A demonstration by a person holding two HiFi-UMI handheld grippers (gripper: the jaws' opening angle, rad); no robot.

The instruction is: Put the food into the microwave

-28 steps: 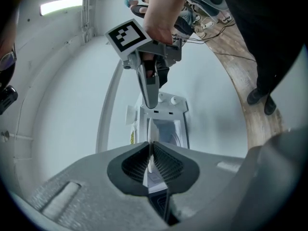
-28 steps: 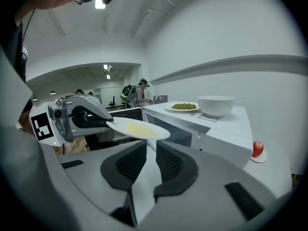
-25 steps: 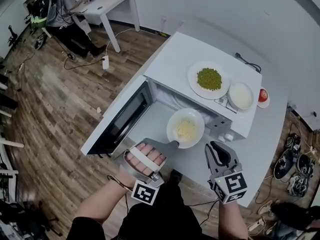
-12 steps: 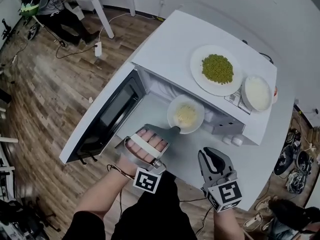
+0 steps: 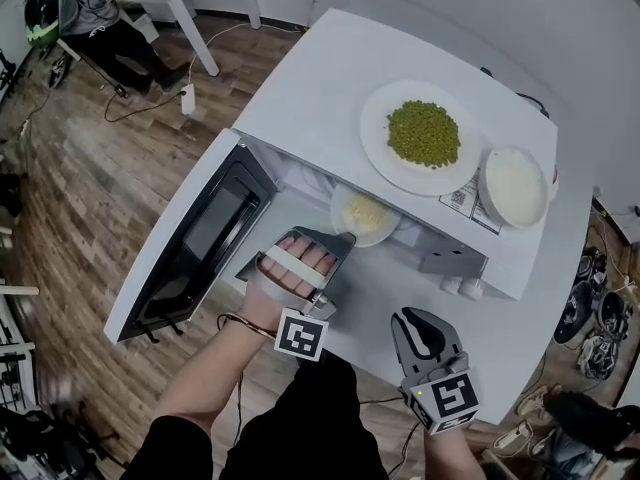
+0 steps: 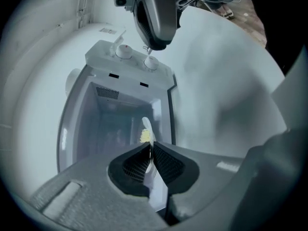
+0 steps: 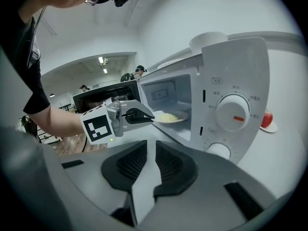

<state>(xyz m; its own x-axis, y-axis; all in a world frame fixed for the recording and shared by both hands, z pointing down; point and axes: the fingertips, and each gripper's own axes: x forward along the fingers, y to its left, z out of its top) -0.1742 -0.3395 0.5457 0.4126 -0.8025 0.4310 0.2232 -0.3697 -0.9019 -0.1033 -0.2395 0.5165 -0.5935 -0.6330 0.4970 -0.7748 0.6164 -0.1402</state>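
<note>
White table [image 5: 520, 313], microwave [image 5: 320, 78] open. Left tongs [image 5: 338, 240] clamp the food plate [image 5: 368, 215] by its near rim; plate lies straight ahead, halfway into the microwave. Right tongs [image 5: 425, 330] closed, empty, outside its front.

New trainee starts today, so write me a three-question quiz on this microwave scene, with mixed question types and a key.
1. Which gripper grips the plate of yellow food? A) left B) right C) neither
2. True or false: the microwave door is closed.
3. Fill in: the large plate on top of the microwave holds green ____.
Key: 1 A, the left gripper is shut on its rim. 2 false, it stands open. 3 peas.
</note>
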